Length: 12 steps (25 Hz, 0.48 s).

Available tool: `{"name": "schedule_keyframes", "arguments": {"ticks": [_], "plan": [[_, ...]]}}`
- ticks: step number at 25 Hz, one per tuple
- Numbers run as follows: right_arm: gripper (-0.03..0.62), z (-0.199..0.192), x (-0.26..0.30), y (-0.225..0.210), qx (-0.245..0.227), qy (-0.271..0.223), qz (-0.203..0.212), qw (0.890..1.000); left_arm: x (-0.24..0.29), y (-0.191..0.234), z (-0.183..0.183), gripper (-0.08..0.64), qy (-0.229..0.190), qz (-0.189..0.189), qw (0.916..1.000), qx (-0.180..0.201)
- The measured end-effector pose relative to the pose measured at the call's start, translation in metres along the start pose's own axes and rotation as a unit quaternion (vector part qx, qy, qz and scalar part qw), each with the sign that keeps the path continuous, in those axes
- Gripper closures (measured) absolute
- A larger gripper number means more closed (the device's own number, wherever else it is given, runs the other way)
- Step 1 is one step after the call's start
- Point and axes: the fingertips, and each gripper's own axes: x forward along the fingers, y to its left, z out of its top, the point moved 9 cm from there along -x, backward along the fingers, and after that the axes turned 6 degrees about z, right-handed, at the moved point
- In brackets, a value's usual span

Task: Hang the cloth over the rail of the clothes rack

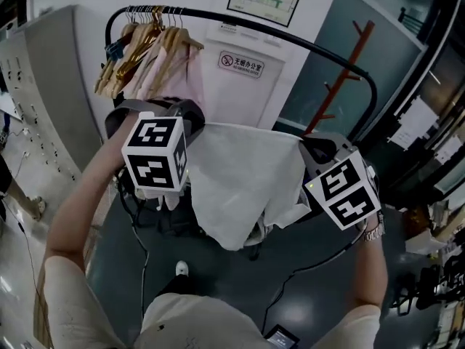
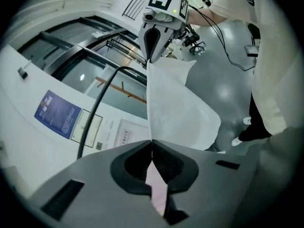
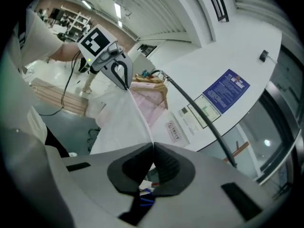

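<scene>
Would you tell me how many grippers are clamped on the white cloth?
2. The left gripper grips the white cloth at its top left corner, the right gripper at its top right corner.

Wooden hangers, pink garment

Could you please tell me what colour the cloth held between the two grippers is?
The cloth is plain white, clearest in the head view.
</scene>
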Motion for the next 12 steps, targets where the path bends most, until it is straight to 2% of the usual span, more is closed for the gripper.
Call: {"name": "schedule_keyframes", "arguments": {"ticks": [3,6,8,12], "plan": [[0.572,0.025,0.003,-0.046,-0.027,0.018,-0.048,0.998,0.012,0.063,0.004,0.547,0.008,0.050,0.9965,0.067],[0.572,0.050,0.009,-0.090,-0.039,0.032,-0.094,0.994,0.026,0.121,0.008,0.546,0.018,0.100,0.9880,0.116],[0.572,0.063,0.011,-0.117,-0.038,0.036,-0.126,0.991,0.035,0.155,0.010,0.546,0.014,0.126,0.9835,0.129],[0.572,0.083,0.015,-0.165,-0.037,0.042,-0.186,0.981,0.053,0.211,0.013,0.548,0.001,0.176,0.9765,0.124]]}}
